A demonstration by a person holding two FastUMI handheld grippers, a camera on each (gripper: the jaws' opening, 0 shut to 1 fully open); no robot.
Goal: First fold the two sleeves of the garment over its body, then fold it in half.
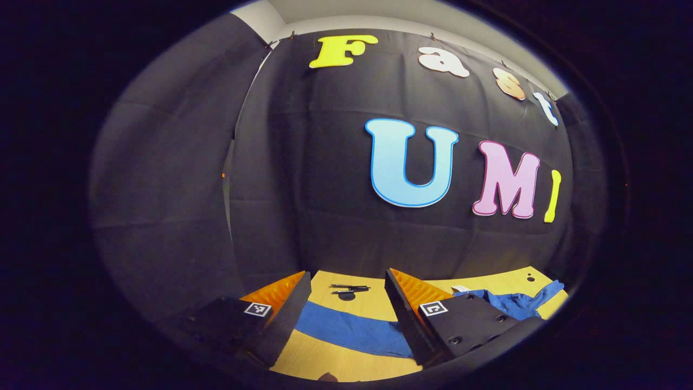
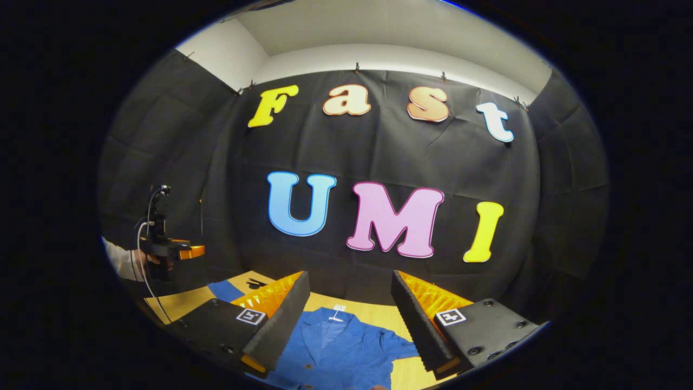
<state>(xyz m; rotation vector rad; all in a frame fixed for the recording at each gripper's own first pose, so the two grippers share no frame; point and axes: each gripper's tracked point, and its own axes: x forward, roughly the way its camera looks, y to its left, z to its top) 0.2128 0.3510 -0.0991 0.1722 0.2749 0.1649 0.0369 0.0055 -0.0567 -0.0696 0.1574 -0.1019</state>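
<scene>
A blue button-front garment (image 2: 335, 349) lies spread flat on the wooden table (image 2: 373, 315), collar and white tag toward the wall. My right gripper (image 2: 350, 279) hovers above its chest, open, with nothing between the fingers. One blue sleeve (image 1: 352, 331) stretches across the table below my left gripper (image 1: 346, 279), whose jaws stand wide apart and hold nothing. The garment's body (image 1: 514, 304) shows off to the right in the left gripper view. In the right gripper view the left gripper (image 2: 162, 249) shows farther off at the left, held by a hand above that sleeve (image 2: 224, 291).
Some small black objects (image 1: 349, 290) lie on the table (image 1: 335, 363) near the wall, just past the sleeve. The black cloth wall stands close behind the table's far edge. A white sleeve of the person (image 2: 122, 260) shows at the far left.
</scene>
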